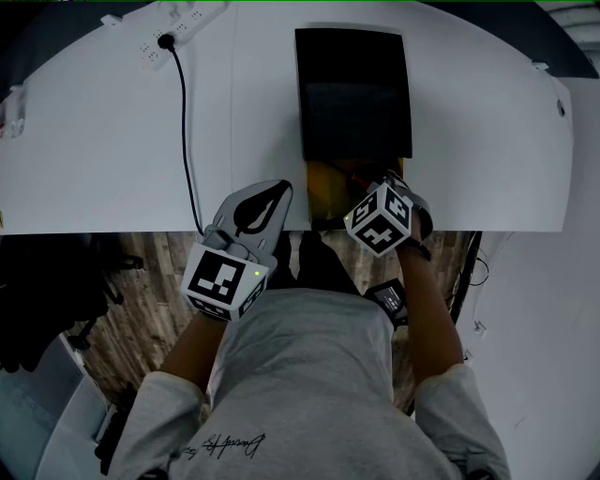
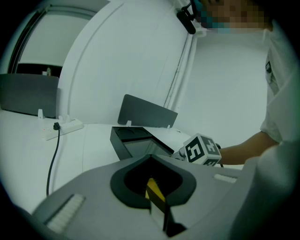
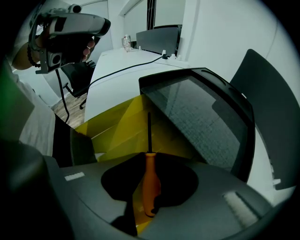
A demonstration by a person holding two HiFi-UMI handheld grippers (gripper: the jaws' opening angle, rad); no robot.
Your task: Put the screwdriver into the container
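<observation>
An orange-handled screwdriver [image 3: 151, 185] stands between the jaws of my right gripper [image 3: 149, 155], which is shut on the handle. Its dark shaft [image 3: 149, 131] points down into a yellow container [image 3: 117, 124]. In the head view that container [image 1: 328, 192] sits at the table's near edge, with my right gripper [image 1: 370, 192] steeply over it. A black box [image 1: 352, 94] with a dark lid adjoins it behind. My left gripper [image 1: 267, 192] hovers shut and empty at the table edge, left of the container. From it I see the right gripper's marker cube [image 2: 201, 150].
The white table [image 1: 112, 141] carries a power strip [image 1: 178, 23] at the back left, and a black cable [image 1: 185, 131] runs from it to the near edge. Wooden floor lies below. Grey panels [image 2: 28, 93] stand behind the table.
</observation>
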